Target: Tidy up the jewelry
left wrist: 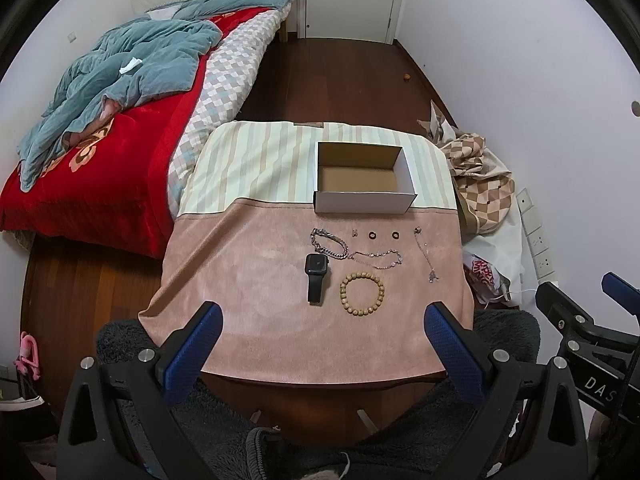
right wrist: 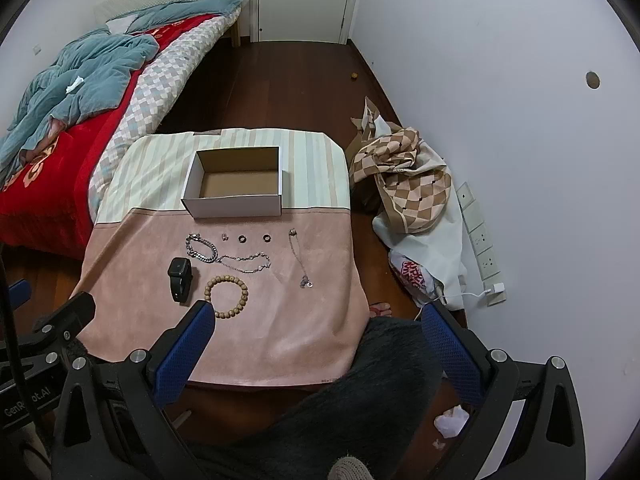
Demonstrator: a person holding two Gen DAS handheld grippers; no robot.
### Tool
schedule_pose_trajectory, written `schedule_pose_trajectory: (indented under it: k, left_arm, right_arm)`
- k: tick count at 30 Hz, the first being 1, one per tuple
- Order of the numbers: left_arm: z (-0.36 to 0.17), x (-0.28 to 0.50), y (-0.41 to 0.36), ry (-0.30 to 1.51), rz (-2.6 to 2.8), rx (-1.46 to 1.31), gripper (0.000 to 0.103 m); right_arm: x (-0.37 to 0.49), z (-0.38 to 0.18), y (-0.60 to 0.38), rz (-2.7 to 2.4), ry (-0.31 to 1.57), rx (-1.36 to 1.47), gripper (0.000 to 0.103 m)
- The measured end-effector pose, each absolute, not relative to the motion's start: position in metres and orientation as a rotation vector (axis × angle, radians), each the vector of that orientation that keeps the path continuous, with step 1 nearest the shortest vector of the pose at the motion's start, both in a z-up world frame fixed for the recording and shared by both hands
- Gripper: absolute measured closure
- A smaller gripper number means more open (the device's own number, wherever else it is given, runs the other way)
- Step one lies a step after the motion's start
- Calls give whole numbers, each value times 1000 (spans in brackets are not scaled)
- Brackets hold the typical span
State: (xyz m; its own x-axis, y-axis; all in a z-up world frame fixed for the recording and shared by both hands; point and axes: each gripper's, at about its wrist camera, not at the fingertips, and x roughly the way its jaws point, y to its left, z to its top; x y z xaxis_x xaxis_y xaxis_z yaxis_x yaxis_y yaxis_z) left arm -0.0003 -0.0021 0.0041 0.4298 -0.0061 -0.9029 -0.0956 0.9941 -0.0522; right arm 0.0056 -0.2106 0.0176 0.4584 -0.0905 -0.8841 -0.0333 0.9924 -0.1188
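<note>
An open, empty white cardboard box (left wrist: 364,200) (right wrist: 234,202) stands on the cloth-covered table (left wrist: 248,280) (right wrist: 320,320). In front of it lie a silver chain bracelet (left wrist: 326,242) (right wrist: 200,248), a thin chain (left wrist: 378,258) (right wrist: 246,262), a pendant necklace (left wrist: 426,254) (right wrist: 300,258), two dark rings (left wrist: 372,235) (right wrist: 242,238), a small earring (left wrist: 353,233), a black smartwatch (left wrist: 316,276) (right wrist: 180,274) and a wooden bead bracelet (left wrist: 362,294) (right wrist: 226,296). My left gripper (left wrist: 324,320) and right gripper (right wrist: 320,320) are open and empty, held back near the table's front edge.
A bed with red and teal bedding (left wrist: 100,120) (right wrist: 60,92) stands left of the table. A pile of checkered cloth and bags (left wrist: 480,184) (right wrist: 408,184) lies on the floor at the right by the wall. A power strip (right wrist: 482,248) runs along the wall.
</note>
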Motion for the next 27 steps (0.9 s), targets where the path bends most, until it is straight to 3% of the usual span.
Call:
schedule_pose_trajectory:
  k: [27]
  left_arm:
    - [17, -5, -4, 1090, 61, -95, 0]
  right_arm:
    - [-2, 31, -208, -44, 1054, -141, 0]
